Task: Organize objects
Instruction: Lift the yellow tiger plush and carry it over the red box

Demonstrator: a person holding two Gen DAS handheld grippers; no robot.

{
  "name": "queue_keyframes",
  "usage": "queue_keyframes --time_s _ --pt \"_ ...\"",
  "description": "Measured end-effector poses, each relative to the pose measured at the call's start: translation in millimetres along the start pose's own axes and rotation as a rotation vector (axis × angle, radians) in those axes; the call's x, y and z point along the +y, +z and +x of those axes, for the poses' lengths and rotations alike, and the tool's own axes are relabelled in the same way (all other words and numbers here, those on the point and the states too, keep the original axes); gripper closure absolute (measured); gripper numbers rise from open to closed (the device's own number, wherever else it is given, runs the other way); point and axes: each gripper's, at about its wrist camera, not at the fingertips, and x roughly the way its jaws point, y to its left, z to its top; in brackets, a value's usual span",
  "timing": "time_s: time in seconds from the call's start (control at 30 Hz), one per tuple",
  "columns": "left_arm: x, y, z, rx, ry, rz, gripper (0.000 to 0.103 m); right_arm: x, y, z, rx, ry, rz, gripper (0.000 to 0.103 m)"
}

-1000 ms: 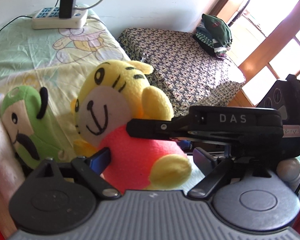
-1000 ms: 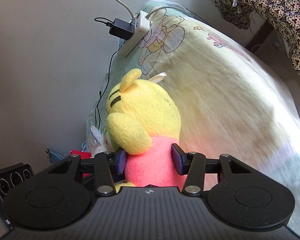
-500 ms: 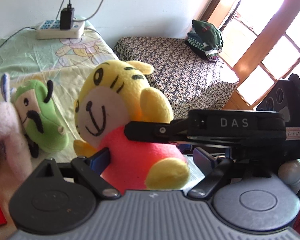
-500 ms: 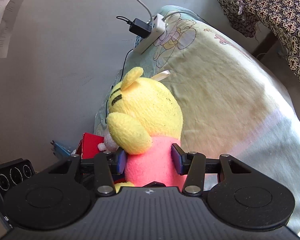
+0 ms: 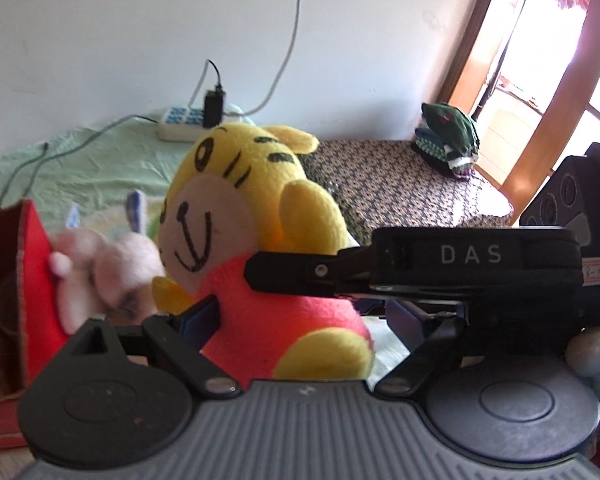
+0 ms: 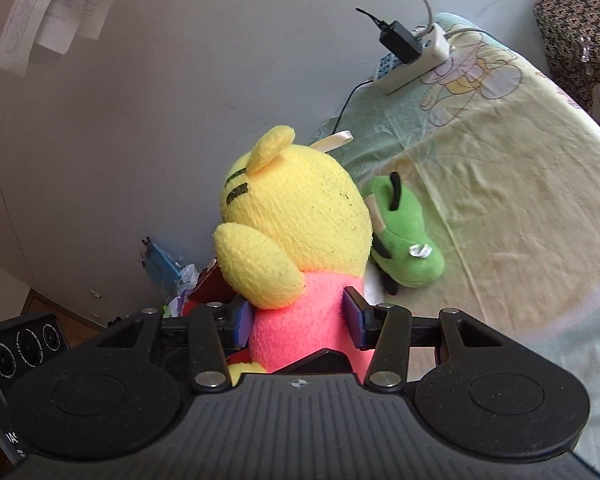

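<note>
The right gripper was clamped on the pink body of the yellow tiger plush, its two blue pads pressing the torso from either side, so that the toy was held upright above the bed with its back toward the right wrist camera. In the left wrist view the same plush faced the lens, and the right gripper's black body, lettered "DAS", crossed in front of it from the right. The left gripper stood spread around the toy's lower body; one blue pad lay just beside the pink fabric, but whether it touched cannot be told, and the other finger was hidden behind the right tool. A green plush lay on the sheet just beyond the tiger. A pale pink plush sat beside a red box at the left. A white power strip rested near the wall.
</note>
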Motion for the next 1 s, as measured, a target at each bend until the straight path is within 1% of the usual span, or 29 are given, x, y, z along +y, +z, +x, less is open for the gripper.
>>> queue_keyframes --time_s 0.37,0.53,0.73,1.0 --pt "76 -3 -73 -0.084 0.057 -0.006 0.015 76 -24 60 -0.007 0.069 -0.059 0.054" --pt "113 -3 -95 -0.111 0.082 -0.010 0.014 111 -34 94 -0.023 0.078 -0.100 0.054" --pt "155 -6 -98 -0.095 0.083 -0.035 0.013 131 -41 131 -0.021 0.031 -0.129 0.054" --pt "199 -14 -78 -0.029 0.023 -0.083 0.012 133 -49 164 -0.018 -0.079 -0.145 0.054"
